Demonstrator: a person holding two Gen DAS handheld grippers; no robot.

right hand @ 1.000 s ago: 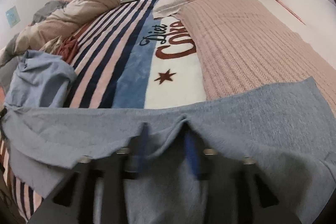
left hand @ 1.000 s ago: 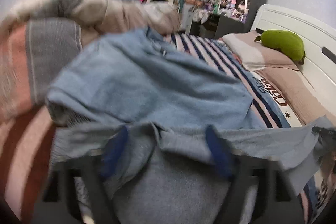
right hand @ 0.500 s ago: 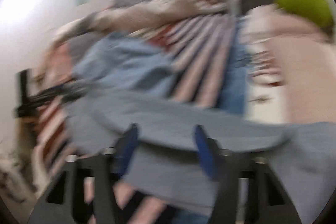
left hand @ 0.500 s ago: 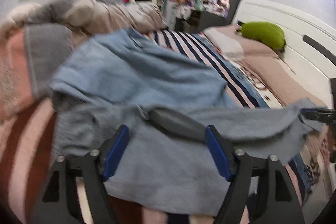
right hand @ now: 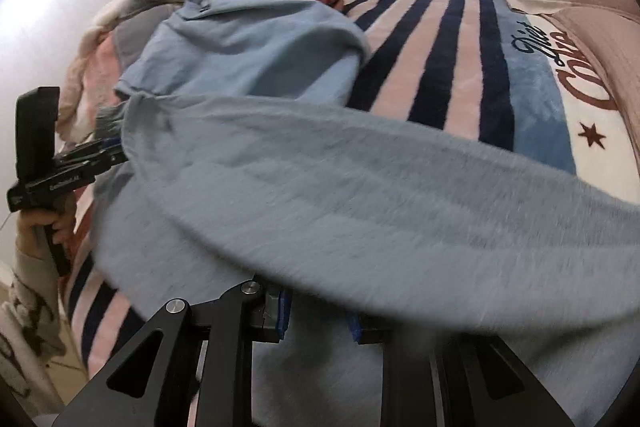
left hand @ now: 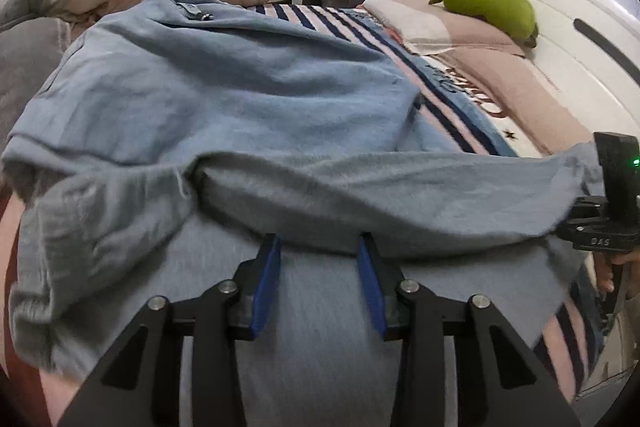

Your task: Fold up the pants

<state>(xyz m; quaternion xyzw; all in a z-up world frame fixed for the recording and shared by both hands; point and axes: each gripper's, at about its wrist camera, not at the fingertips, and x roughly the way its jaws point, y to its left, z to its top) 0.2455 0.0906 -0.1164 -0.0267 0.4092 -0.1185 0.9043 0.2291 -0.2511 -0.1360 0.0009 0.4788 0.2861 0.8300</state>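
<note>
Starting on the left: the left gripper [left hand: 319, 269] has its blue pads spread apart, nothing pinched, just resting at a fold of the pants [left hand: 248, 107]. The light-blue pants are lying on the striped blanket [right hand: 440, 47], with their long axis running crosswise from one gripper over to the other. Over on the right, the right gripper [right hand: 320, 311] is tucked under the fabric edge; can't tell if it's clamped or loose. Green plush [left hand: 490, 7] sits on the pillow.
</note>
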